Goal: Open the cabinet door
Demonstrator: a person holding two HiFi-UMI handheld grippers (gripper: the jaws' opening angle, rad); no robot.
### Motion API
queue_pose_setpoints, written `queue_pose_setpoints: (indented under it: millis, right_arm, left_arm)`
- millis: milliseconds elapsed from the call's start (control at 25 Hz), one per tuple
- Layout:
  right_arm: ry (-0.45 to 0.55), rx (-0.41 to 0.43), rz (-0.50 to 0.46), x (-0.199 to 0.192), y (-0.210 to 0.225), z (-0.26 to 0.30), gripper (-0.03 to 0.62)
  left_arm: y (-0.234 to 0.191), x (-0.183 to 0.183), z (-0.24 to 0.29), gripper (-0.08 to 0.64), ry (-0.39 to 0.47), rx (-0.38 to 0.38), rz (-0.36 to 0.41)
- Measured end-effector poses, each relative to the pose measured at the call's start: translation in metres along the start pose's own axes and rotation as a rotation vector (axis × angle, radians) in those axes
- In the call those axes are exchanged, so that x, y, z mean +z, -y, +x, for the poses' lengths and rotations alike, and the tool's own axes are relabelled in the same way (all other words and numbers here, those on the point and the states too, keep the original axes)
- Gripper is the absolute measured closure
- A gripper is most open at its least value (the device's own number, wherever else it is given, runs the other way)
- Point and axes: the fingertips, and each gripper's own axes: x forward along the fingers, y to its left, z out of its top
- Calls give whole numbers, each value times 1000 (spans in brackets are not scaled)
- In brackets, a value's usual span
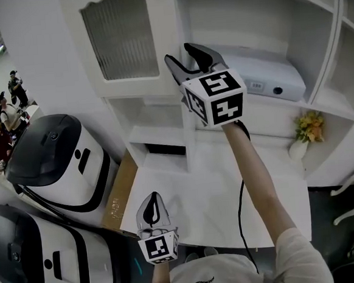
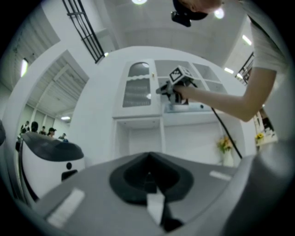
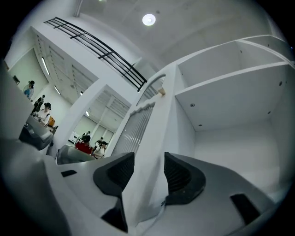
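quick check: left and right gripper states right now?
Left gripper: shut, empty.
Right gripper: open, straddling the edge of the cabinet door.

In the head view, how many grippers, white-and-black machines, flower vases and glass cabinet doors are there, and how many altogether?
Grippers: 2, left gripper and right gripper
White-and-black machines: 2, upper machine and lower machine
Flower vase: 1
Cabinet door: 1
Total: 6

The cabinet door [image 1: 120,35] is cut off at the head view's top edge
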Motion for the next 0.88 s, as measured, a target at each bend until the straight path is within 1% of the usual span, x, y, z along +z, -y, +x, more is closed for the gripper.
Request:
queue_pose_setpoints:
  millis: [200,440,520,680,880]
  right_arm:
    - [-60,-9,49,-4,5,18,411]
    - [-67,-39,45,-4,8,20,426]
    - [-65,-39,54,-4,9,19,435]
    - [-54,-26,121,-3,11,18,459]
    - [-52,-23,122,-3,11,16,468]
  left_arm:
    - [-11,-4,-7,552,-15,43,9]
    - [-22,-6,-12,552,-25,84,9]
    - [-21,-7,-12,552,-27,84,7]
    - [-15,-7,-11,552,-28,71,8]
    - [-10,-5,-11,552,-25,59,9]
